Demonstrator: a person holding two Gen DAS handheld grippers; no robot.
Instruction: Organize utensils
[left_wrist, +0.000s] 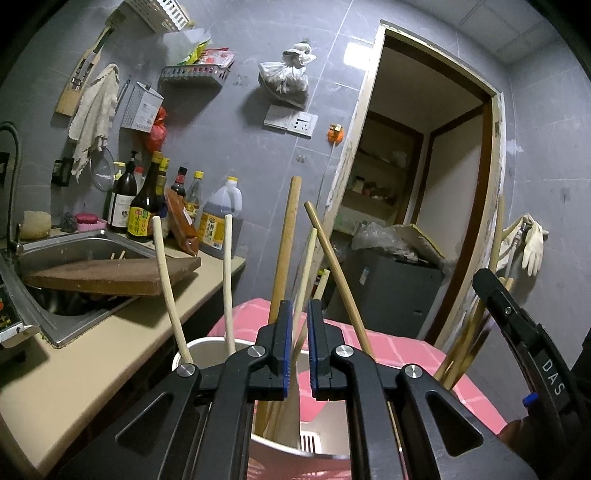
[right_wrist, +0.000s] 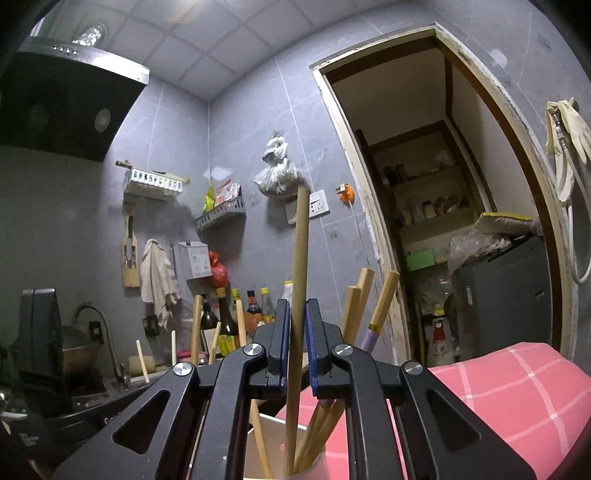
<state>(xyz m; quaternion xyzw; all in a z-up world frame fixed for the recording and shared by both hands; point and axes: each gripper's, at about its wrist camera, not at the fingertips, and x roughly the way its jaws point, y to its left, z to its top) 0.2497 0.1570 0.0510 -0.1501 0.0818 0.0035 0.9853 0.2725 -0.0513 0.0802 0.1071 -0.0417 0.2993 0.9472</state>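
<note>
In the left wrist view my left gripper is closed narrowly on a thin pale wooden stick whose lower end stands in a utensil holder right below the jaws. A thick wooden handle and a slanted chopstick rise from the same holder. In the right wrist view my right gripper grips a long round wooden handle, which reaches down into a cup with several chopsticks. The right gripper also shows at the right edge of the left wrist view.
A white cup with two pale sticks stands left of the holder. Both holders sit on a pink checked cloth. A sink with a cutting board across it and sauce bottles lie left. A doorway opens on the right.
</note>
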